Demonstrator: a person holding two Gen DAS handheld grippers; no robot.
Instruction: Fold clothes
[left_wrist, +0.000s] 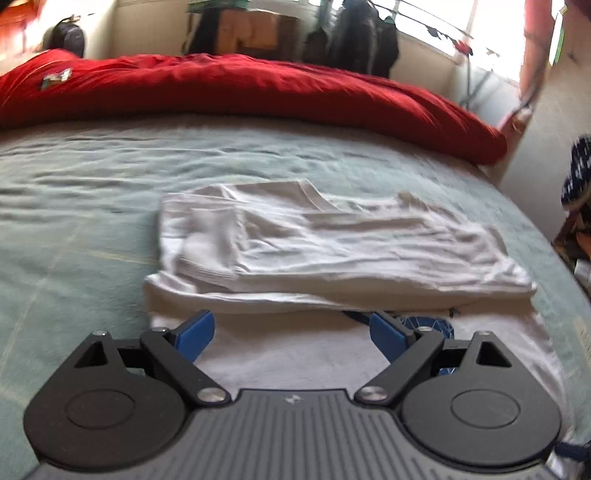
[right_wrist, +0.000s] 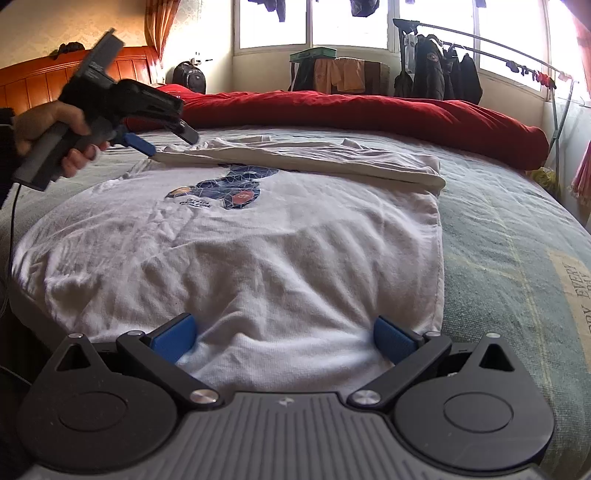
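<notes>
Nearest, the right gripper (right_wrist: 284, 339) hovers with jaws spread over the white T-shirt (right_wrist: 236, 251), which lies flat on the bed (right_wrist: 509, 258). At the shirt's folded far edge, the left gripper (left_wrist: 291, 332) gapes too, apparently just releasing.

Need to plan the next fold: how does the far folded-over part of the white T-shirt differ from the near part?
The folded-over part lies doubled in a narrow band with plain white fabric up; the near part lies spread in one broad layer. The near part shows the blue print, which the folded-over part partly covers. Both are wrinkled white cloth on the bed.
</notes>
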